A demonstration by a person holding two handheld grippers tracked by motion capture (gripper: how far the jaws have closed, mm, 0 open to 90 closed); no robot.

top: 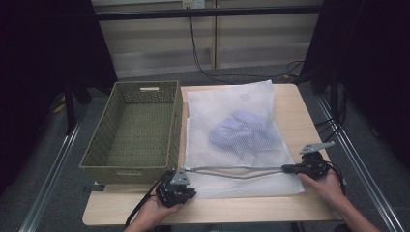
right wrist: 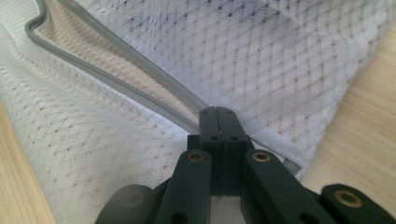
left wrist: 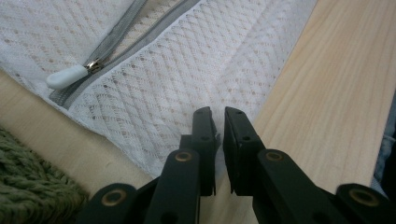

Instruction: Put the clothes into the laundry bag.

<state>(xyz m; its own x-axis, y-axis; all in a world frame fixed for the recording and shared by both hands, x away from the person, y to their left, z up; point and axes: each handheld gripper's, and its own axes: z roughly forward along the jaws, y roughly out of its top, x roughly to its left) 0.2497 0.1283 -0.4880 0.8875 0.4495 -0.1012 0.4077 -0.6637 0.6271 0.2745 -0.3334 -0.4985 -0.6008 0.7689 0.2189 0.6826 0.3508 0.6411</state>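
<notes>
A white mesh laundry bag (top: 227, 104) lies flat on the table with a pale blue garment (top: 241, 133) inside. Its grey zipper (top: 237, 170) runs along the near edge and gapes open. The white zipper pull (left wrist: 67, 77) rests at the zipper's left end. My left gripper (top: 183, 182) sits at the bag's near left corner; in the left gripper view (left wrist: 218, 114) its jaws stand almost together over the mesh with nothing between them. My right gripper (top: 286, 169) is at the zipper's right end, shut (right wrist: 217, 112) on the bag's zipper edge (right wrist: 154, 100).
A green woven basket (top: 130, 171) stands empty left of the bag, and its corner (left wrist: 28, 182) lies close by my left gripper. Bare wooden table (top: 290, 104) shows to the right and along the near edge (left wrist: 327, 93). Cables trail on the floor behind the table.
</notes>
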